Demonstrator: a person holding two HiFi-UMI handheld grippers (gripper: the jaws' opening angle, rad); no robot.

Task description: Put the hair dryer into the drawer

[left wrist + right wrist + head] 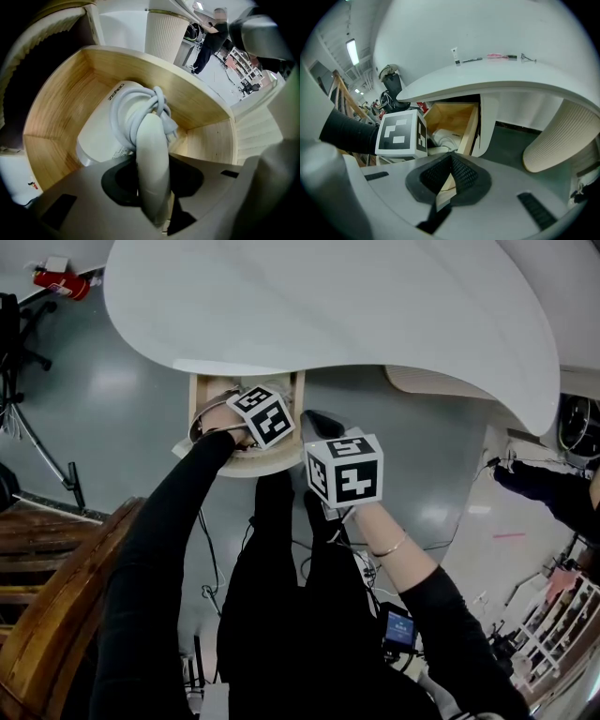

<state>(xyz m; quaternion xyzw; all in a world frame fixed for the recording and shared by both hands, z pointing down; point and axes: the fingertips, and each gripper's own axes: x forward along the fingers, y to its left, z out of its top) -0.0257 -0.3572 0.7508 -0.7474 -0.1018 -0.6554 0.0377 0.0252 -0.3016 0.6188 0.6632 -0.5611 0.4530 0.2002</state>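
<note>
my left gripper (152,190) pointing down into open wooden drawer (56,98), jaws pinching white hair dryer (101,136) by its handle, dryer body and wrapped cord (140,105) inside drawer, my right gripper (449,176) just outside drawer, jaws pressed together, empty

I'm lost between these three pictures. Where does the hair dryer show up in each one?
Head view: upper left of centre, only a pale bit of the hair dryer shows inside the drawer.
Left gripper view: hair dryer at centre, handle toward the camera.
Right gripper view: hair dryer left of centre, white.
Shared landmark: the wooden drawer.
</note>
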